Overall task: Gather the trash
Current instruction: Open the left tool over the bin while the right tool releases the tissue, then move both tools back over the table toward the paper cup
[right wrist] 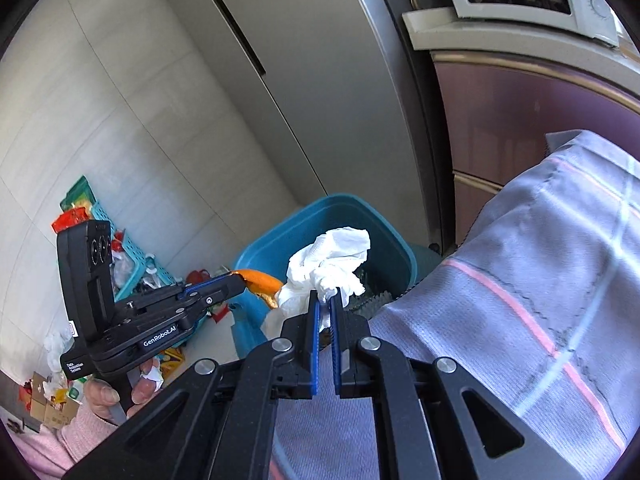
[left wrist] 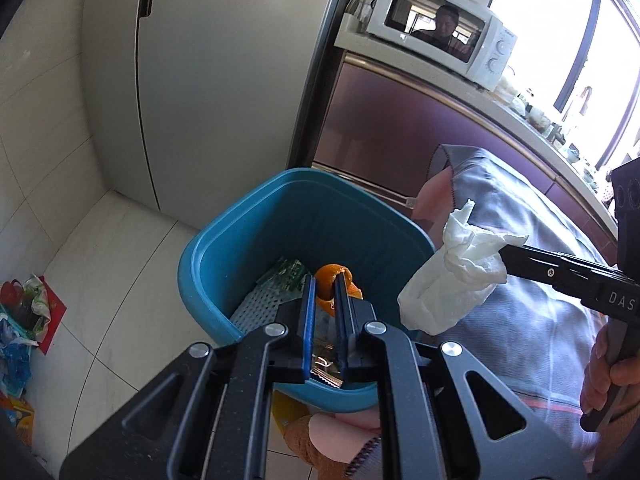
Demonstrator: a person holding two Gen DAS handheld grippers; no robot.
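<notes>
- The left hand-held gripper (left wrist: 325, 284) is clamped on a piece of orange peel (left wrist: 330, 276), its blue pads pinching the peel near one edge, right over the open mouth of the blue bin (left wrist: 208, 248).
- The right hand-held gripper (right wrist: 326, 298) is clamped on a crumpled white tissue (right wrist: 332, 258); the wad hangs beside the bin's near rim in the left wrist view and in front of its opening in the right wrist view.
- The peel looks light, curled and slightly springy. Its waxy skin could slide, so a hold across the thin edge, as it is taken now, seems the safest; it should fall cleanly once let go.
- The tissue is very light, soft and easily torn. Only a fold of it is pinched, and the loose tail droops below, so it may cling to a pad or drift aside on release. A release low over the opening would probably suit it best.
- The bin already holds some waste: a green printed wrapper (left wrist: 290, 274) and a perforated grey sheet (left wrist: 256, 306) lie at the bottom.
- A grey checked cloth (right wrist: 540, 280) with pink lines covers a raised surface just beside the bin on the right; what lies under it I cannot tell.
- The floor (left wrist: 120, 264) is pale glossy tile, with more wrappers and a teal basket (right wrist: 102, 216) of clutter along the wall.
- Behind stand a tall grey fridge (left wrist: 224, 80), a purple-fronted counter (left wrist: 400, 112) and a white microwave (left wrist: 440, 28) on it.
</notes>
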